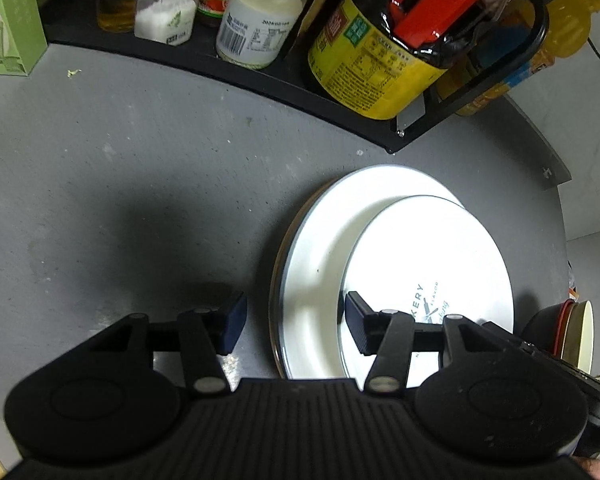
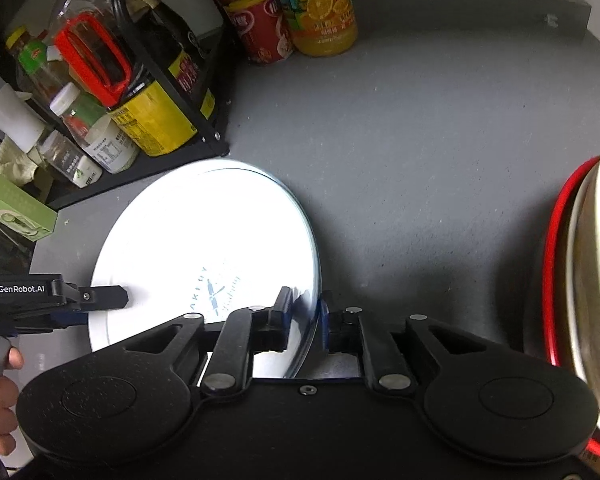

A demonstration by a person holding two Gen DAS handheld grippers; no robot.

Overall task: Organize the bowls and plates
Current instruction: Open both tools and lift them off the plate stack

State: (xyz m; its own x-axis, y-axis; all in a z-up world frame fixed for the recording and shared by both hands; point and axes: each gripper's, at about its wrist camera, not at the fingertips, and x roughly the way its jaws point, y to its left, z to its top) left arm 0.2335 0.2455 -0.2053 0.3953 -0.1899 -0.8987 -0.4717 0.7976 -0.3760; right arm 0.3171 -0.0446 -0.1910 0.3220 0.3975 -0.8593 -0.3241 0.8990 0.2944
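The right gripper (image 2: pixel 303 316) has its jaws nearly closed on the rim of the smaller white plate (image 2: pixel 204 240); glare washes out the plate's face, so only part of its printed logo reads. The left gripper (image 1: pixel 296 320) stands wide open, holding nothing, one finger over the grey counter (image 1: pixel 120 184), the other above the smaller plate. That plate lies off-centre on a larger white plate (image 1: pixel 320 248). Behind them, the black rack (image 1: pixel 260 80) of bottles closes the far edge. At the right, a stack of bowls (image 2: pixel 588 280) is cut off by the frame. Bare counter lies between plates and bowls.
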